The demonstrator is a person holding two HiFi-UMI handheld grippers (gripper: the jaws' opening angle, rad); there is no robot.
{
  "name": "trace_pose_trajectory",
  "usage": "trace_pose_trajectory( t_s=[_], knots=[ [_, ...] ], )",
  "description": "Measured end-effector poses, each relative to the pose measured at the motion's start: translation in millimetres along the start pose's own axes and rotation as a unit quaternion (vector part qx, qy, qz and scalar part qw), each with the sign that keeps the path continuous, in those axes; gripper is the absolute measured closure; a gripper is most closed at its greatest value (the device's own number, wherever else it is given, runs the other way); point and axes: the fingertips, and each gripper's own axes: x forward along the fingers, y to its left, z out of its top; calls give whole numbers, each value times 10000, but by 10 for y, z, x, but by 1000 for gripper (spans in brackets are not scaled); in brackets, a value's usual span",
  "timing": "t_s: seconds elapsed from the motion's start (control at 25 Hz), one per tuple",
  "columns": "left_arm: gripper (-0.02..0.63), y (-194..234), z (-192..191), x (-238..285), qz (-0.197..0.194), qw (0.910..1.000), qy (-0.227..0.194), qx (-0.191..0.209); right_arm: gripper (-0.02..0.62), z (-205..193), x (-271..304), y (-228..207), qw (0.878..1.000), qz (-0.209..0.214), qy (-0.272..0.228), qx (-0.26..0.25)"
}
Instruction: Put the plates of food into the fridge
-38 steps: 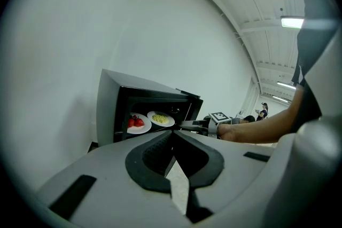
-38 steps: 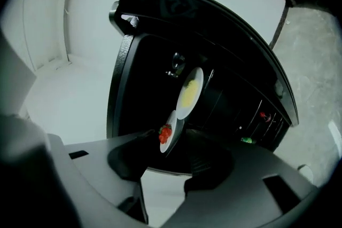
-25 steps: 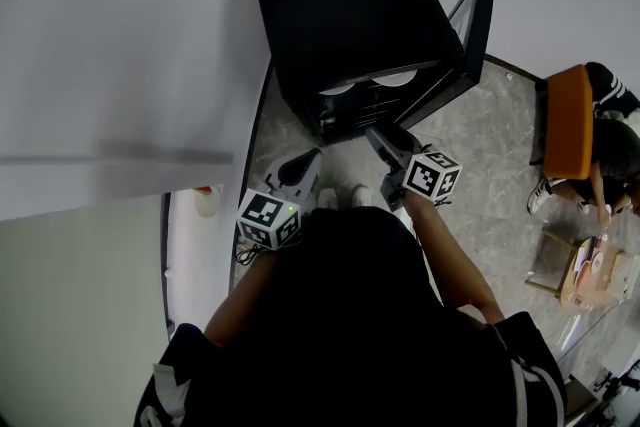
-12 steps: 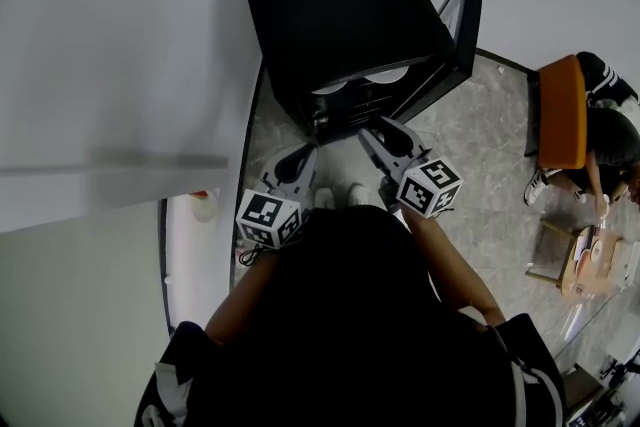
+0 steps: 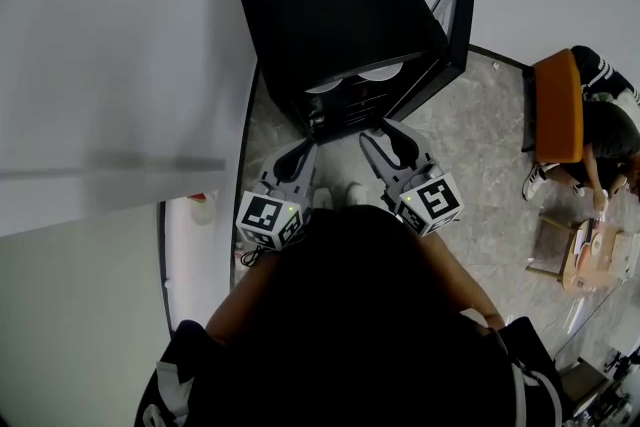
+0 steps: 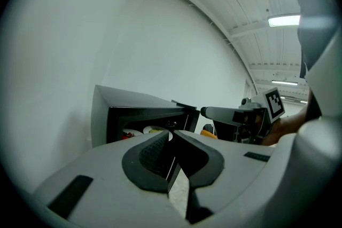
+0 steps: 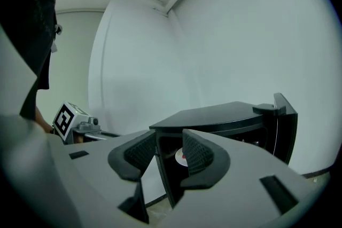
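The left gripper (image 5: 300, 155), moulded grey plastic with ribbed black pads, has its jaws drawn together on nothing. The right gripper (image 5: 385, 137) has its jaws apart, also empty. Both hover over the mottled stone floor (image 5: 490, 145), just in front of a boxy matte-black fridge (image 5: 340, 5). Its glossy door (image 5: 455, 20) stands swung open to the right. Inside, two round white plates (image 5: 362, 77) of food lie side by side.

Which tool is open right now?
The right tool: its jaws stand apart with the fridge visible between them, while the left tool has jaws meeting at their tips.
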Motion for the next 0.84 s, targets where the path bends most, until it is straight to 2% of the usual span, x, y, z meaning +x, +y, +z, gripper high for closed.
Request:
trace_pose_trajectory(
  t_s=[0.36, 0.56, 0.84],
  knots=[
    [583, -208, 36, 85, -397, 9987, -39, 301, 428, -99, -149, 97, 9999, -1, 71, 117],
    [583, -330, 23, 62, -483, 9979, -6, 423, 428, -85, -246, 130, 9999, -14, -4, 105],
    [583, -380, -18, 7, -509, 9976, 16, 459, 428, -116, -231, 237, 9990, 140, -98, 417]
  ],
)
